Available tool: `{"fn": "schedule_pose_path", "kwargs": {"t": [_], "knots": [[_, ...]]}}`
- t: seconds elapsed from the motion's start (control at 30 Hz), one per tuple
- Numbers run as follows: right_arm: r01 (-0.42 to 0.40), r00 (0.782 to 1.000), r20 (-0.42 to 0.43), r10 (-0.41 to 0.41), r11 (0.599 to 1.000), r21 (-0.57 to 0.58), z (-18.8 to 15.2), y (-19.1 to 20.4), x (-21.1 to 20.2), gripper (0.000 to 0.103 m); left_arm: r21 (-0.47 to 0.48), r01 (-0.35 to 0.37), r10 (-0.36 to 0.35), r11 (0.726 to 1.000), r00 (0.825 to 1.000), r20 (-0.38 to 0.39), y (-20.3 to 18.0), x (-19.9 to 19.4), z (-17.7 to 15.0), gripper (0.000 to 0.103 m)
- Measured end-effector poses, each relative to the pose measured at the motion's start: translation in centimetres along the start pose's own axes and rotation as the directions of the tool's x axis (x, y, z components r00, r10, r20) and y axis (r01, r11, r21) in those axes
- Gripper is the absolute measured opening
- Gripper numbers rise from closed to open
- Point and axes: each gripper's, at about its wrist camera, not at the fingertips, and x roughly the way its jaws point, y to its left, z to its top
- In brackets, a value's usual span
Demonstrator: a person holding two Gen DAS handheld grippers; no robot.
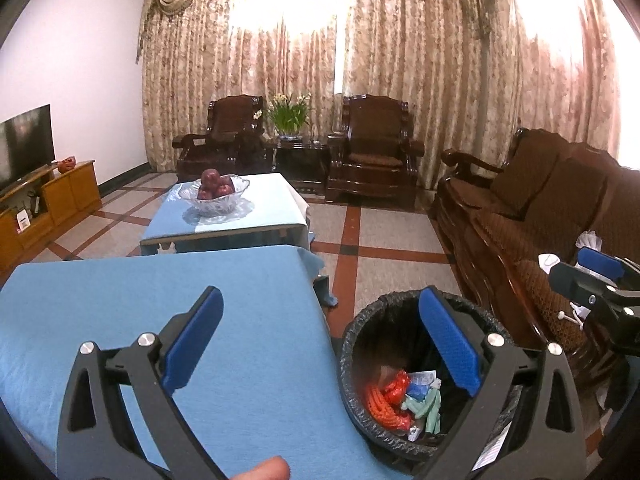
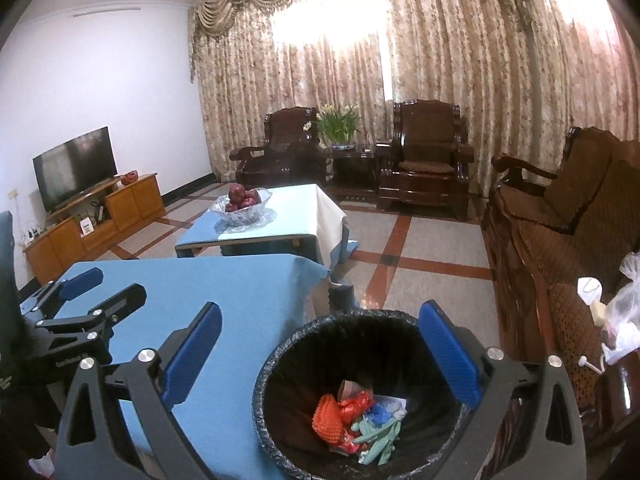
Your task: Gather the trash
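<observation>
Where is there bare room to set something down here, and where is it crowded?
The near table's blue cloth is bare from the left gripper to its far edge. The far table is free right of the fruit bowl. Crowded: the trash bin bottom and the sofa seat beside the plastic bags.

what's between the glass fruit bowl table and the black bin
The near table's bare blue cloth lies between the glass bowl of red fruit and the black lined bin, plus some tiled floor; clearest in the right wrist view.
</observation>
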Motion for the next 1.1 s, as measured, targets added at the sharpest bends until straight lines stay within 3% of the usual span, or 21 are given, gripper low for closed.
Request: {"fn": "schedule_pose_path", "kwargs": {"t": [1.1], "knots": [[-0.015,1.0,0.016,0.015,1.0,-0.016,0.2,1.2,-0.6,0.097,0.008,-0.02,0.02,1.0,0.999,0.033,0.7,-1.9,0.3,0.096]]}}
